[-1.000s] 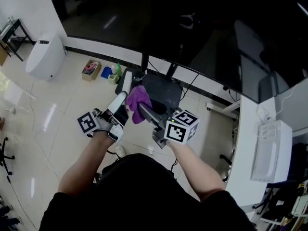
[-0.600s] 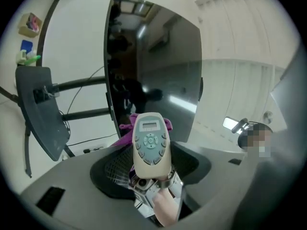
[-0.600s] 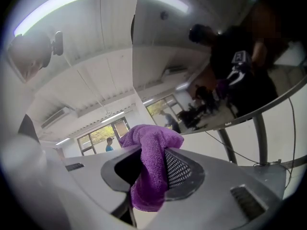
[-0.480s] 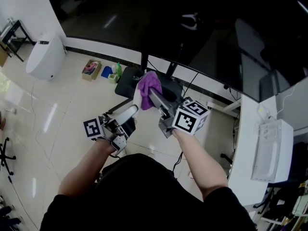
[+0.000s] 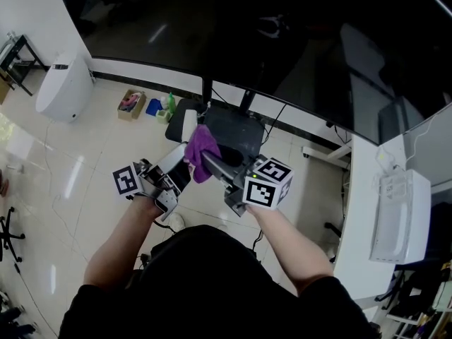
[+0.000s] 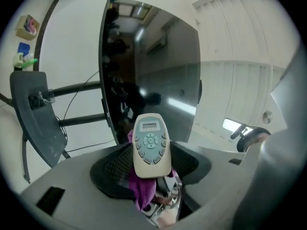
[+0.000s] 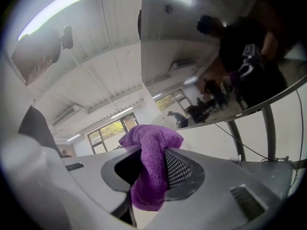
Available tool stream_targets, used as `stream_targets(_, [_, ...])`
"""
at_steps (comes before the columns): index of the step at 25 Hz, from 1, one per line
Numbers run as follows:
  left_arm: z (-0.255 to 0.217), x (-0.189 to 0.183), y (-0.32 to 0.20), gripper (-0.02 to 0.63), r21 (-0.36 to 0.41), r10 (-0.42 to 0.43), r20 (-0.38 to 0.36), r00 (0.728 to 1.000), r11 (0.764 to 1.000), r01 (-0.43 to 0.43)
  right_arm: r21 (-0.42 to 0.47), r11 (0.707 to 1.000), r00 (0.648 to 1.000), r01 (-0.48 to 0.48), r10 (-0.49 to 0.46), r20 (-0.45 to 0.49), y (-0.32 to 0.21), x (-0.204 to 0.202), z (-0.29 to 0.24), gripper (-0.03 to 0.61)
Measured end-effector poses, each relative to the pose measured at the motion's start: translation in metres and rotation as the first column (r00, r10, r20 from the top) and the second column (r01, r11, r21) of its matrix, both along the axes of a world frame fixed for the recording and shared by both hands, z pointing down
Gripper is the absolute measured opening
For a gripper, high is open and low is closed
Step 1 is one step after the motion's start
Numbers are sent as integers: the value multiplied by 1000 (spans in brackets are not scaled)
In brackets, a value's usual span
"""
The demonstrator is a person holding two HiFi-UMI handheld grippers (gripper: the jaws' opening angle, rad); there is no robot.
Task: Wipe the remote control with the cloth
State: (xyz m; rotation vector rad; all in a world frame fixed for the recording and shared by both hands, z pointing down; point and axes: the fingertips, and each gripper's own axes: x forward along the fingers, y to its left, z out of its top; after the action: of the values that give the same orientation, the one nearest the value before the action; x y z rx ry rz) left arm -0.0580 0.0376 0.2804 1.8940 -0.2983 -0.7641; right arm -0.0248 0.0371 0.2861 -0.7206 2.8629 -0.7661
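My left gripper (image 5: 178, 162) is shut on a cream remote control (image 6: 151, 144) with grey-blue buttons and a small screen, its button face turned to the camera in the left gripper view. In the head view the remote (image 5: 185, 134) sticks up and to the right from that gripper. My right gripper (image 5: 212, 164) is shut on a purple cloth (image 7: 151, 169), bunched between its jaws. The cloth (image 5: 201, 150) lies against the remote's upper part in the head view, and shows behind and under the remote as purple cloth (image 6: 143, 188) in the left gripper view.
Both grippers are held in the air above a shiny tiled floor (image 5: 78, 168). A large dark screen (image 5: 282, 41) on a black stand base (image 5: 233, 129) is in front. A white desk (image 5: 367, 217) runs along the right. A white appliance (image 5: 63, 83) and small items (image 5: 134, 103) sit at the left.
The right gripper with the cloth moved up and away along the remote, then came back down and left. The left gripper dropped lower, then rose again to about where it began.
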Motion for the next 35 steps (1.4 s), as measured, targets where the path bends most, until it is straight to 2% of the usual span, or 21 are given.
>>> stream_targets(4, [11, 15, 18, 230, -1, 94, 45, 995, 996, -94, 19, 997, 997, -72, 72, -6, -23, 17, -10, 132])
stream_targets(9, [21, 29, 24, 230, -8, 92, 78, 993, 996, -91, 38, 991, 991, -129, 130, -16, -21, 37, -9, 132])
stream_targets(11, [26, 31, 20, 230, 16, 40, 172, 984, 999, -44, 75, 980, 981, -184, 188, -56, -20, 52, -7, 132])
stream_targets(12, [32, 30, 16, 232, 34, -8, 256, 967, 999, -1, 105, 971, 970, -213, 223, -99, -20, 60, -5, 132])
stream_targets(13, [40, 27, 11, 231, 59, -65, 363, 930, 997, 47, 142, 961, 953, -238, 259, -154, -19, 67, 0, 132])
stream_targets(14, [51, 24, 7, 230, 91, -121, 477, 871, 992, 88, 182, 949, 930, -258, 295, -220, -18, 74, 8, 132])
stream_targets(15, [63, 22, 4, 230, 126, -166, 582, 796, 986, 113, 222, 937, 900, -269, 327, -289, -16, 81, 16, 132])
stream_targets(17, [88, 22, 1, 230, 192, -223, 746, 627, 974, 118, 286, 919, 832, -269, 372, -412, -10, 91, 34, 132])
stream_targets(19, [109, 24, -1, 230, 239, -261, 844, 469, 965, 106, 312, 918, 788, -247, 377, -486, 0, 95, 47, 132])
stream_targets(20, [118, 25, -2, 230, 255, -276, 871, 407, 961, 105, 314, 920, 776, -234, 371, -510, 5, 96, 51, 132])
stream_targets(22, [131, 26, -5, 230, 276, -298, 900, 319, 954, 113, 310, 927, 763, -213, 356, -539, 12, 96, 58, 132])
stream_targets(25, [147, 34, -12, 230, 292, -314, 919, 238, 948, 126, 292, 935, 752, -201, 338, -566, 16, 101, 72, 132])
stream_targets(29, [172, 43, -22, 230, 282, -300, 938, 171, 951, 125, 251, 946, 737, -203, 317, -598, 16, 105, 96, 133])
stream_targets(31, [189, 45, -32, 230, 257, -273, 950, 149, 959, 117, 222, 950, 722, -220, 312, -617, 8, 107, 112, 133])
stream_targets(35, [238, 59, -70, 230, 178, -189, 973, 133, 980, 85, 160, 943, 676, -292, 322, -663, -28, 125, 159, 133])
